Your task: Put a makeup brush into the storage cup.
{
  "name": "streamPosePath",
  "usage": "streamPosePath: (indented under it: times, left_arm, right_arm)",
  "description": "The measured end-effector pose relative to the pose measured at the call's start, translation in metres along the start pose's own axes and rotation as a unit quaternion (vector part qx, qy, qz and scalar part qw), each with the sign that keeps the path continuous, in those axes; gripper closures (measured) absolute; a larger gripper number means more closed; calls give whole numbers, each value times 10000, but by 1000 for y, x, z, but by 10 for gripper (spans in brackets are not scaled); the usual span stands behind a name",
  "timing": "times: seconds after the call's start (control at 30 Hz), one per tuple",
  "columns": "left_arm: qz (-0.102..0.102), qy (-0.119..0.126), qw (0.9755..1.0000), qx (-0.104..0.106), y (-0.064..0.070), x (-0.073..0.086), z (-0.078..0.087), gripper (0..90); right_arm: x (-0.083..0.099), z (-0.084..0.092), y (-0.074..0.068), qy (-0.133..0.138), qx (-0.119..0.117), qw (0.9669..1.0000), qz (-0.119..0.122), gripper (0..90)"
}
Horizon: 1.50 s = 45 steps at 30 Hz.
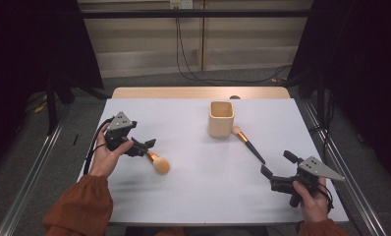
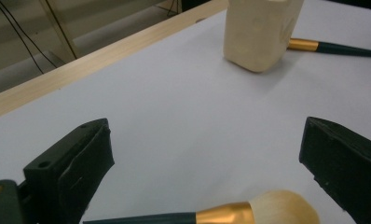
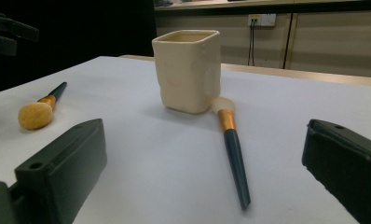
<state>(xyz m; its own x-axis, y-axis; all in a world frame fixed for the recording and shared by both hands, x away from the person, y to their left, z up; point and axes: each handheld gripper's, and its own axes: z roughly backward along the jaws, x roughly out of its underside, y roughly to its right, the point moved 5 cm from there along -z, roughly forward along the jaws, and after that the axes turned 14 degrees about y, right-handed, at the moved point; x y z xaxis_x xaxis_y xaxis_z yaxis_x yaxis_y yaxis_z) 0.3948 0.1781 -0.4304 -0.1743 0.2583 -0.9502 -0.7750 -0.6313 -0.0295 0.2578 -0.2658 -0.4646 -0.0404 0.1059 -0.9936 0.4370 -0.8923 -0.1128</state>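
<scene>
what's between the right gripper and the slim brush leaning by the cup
Nothing: bare white table runs from the open right gripper to the slim brush beside the cup, as the right gripper view and high view both show.

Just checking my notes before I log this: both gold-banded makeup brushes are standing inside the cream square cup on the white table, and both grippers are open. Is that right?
Not quite. The cream square cup holds neither one: the fluffy-headed makeup brush lies on the white table by the left gripper, the slimmer brush beside the cup, as the high view shows. Both grippers, the right gripper included, are indeed open.
</scene>
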Motion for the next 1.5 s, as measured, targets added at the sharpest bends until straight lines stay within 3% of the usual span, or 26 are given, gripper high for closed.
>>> streamPosePath:
  times: [0.17, 0.33, 0.53, 0.8, 0.87, 0.93, 1.0, 1.03, 1.07, 1.13, 1.2, 1.27, 1.3, 1.37, 1.43, 1.47, 1.5]
  left_arm:
    - [-269, -459, 9984, 169, 1, 2, -1, 48]
    - [-337, -760, 9960, 327, 0, 4, -4, 47]
    - [-532, -1138, 9908, 493, -3, 6, -7, 45]
    - [-877, -1618, 9794, 829, -2, 6, -9, 42]
    - [-994, -1812, 9739, 940, -1, 8, -10, 41]
    - [-1022, -1909, 9712, 999, -1, 10, -11, 40]
    - [-1056, -2062, 9666, 1101, -1, 13, -12, 40]
    - [-1056, -2062, 9666, 1101, -1, 13, -12, 40]
    - [-1100, -2152, 9640, 1108, -1, 16, -13, 40]
    - [-1108, -2184, 9631, 1115, -1, 17, -14, 40]
    - [-1141, -2312, 9591, 1168, -3, 21, -16, 40]
    - [-1267, -2472, 9522, 1269, -6, 24, -18, 40]
    - [-1267, -2472, 9522, 1269, -6, 24, -18, 41]
    - [-1369, -2616, 9451, 1400, -8, 29, -20, 40]
    - [-1358, -2625, 9450, 1399, -8, 31, -21, 40]
    - [-1467, -2731, 9394, 1463, -10, 32, -21, 40]
    - [-1467, -2731, 9394, 1463, -10, 32, -21, 40]
  right_arm:
    - [0, 0, 0, 9, 16, 10000, -13, 0]
    - [0, 0, 0, -9, 6, 10000, 6, 0]
    - [0, 0, 0, -21, -7, 10000, 7, 0]
    - [0, 0, 0, -15, -21, 10000, 3, 0]
    - [1, 0, 0, -18, -20, 10000, 6, 0]
    - [0, 0, 0, -15, -14, 10000, 4, 0]
    - [1, 0, 0, -17, -12, 10000, 8, 0]
    - [1, 0, 0, -17, -12, 10000, 8, 0]
    - [1, 0, 0, -26, -16, 10000, 10, 0]
    - [1, 0, 0, -34, -16, 10000, 8, 0]
    - [1, 0, 0, -54, -29, 10000, 6, 0]
    - [2, 0, -1, -57, -42, 10000, 10, 0]
    - [2, 0, -1, -73, -43, 10000, 16, 0]
    - [2, -1, -1, -75, -46, 10000, 12, 0]
    - [2, -1, -1, -75, -48, 10000, 10, 0]
    - [2, -1, -1, -79, -48, 10000, 10, 0]
    - [2, -1, -1, -79, -48, 10000, 10, 0]
